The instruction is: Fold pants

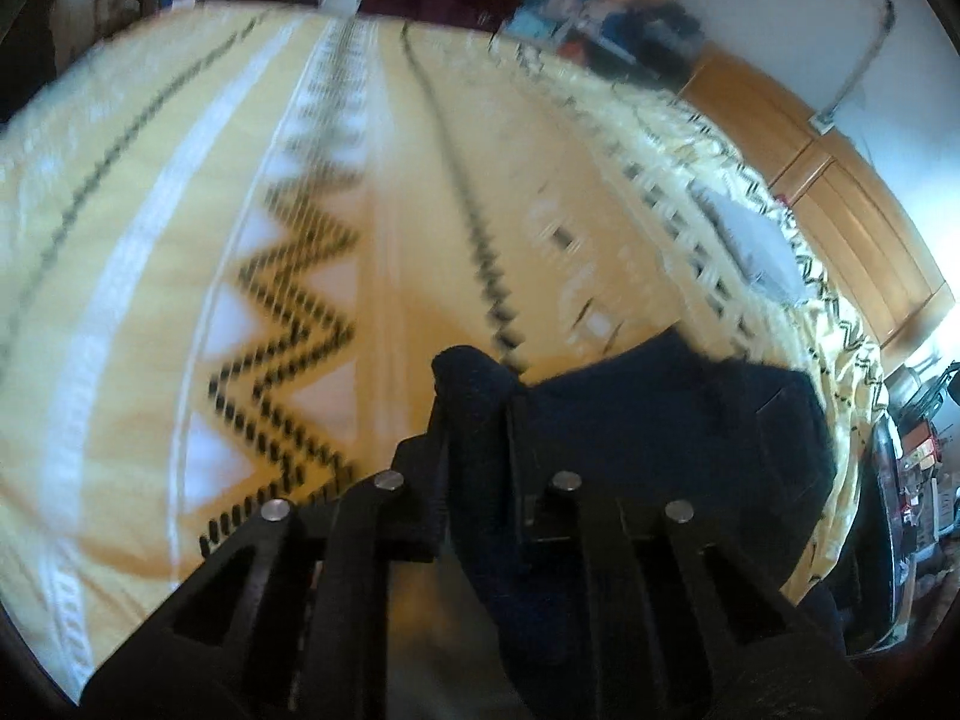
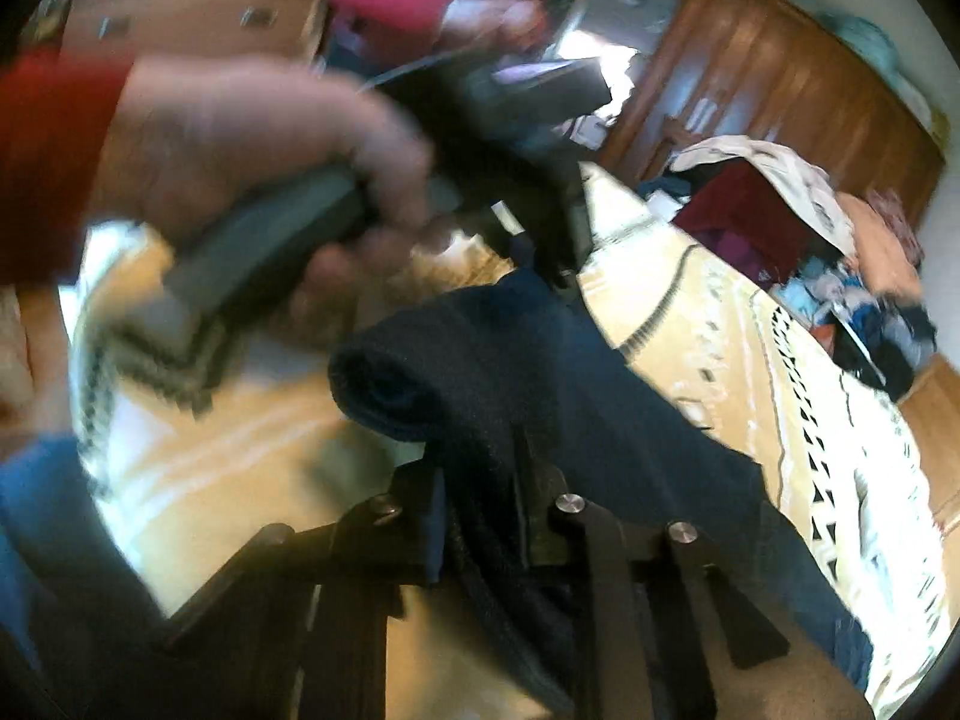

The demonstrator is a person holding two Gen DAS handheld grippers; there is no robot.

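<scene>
The dark navy pants (image 1: 672,420) hang over a yellow patterned bedspread (image 1: 150,276). My left gripper (image 1: 477,396) is shut on a bunched edge of the pants, with cloth draping to its right. In the right wrist view my right gripper (image 2: 480,462) is shut on another bunched edge of the pants (image 2: 540,360), which stretch away toward the left gripper (image 2: 540,240), held by a hand (image 2: 258,138) in a red sleeve. Both views are blurred by motion.
The bedspread (image 2: 750,360) covers a bed. A wooden headboard (image 1: 840,192) runs along the right. A pile of clothes (image 2: 840,228) lies at the bed's far end, with a wooden wardrobe (image 2: 780,78) behind it. Clutter (image 1: 918,468) stands beside the bed.
</scene>
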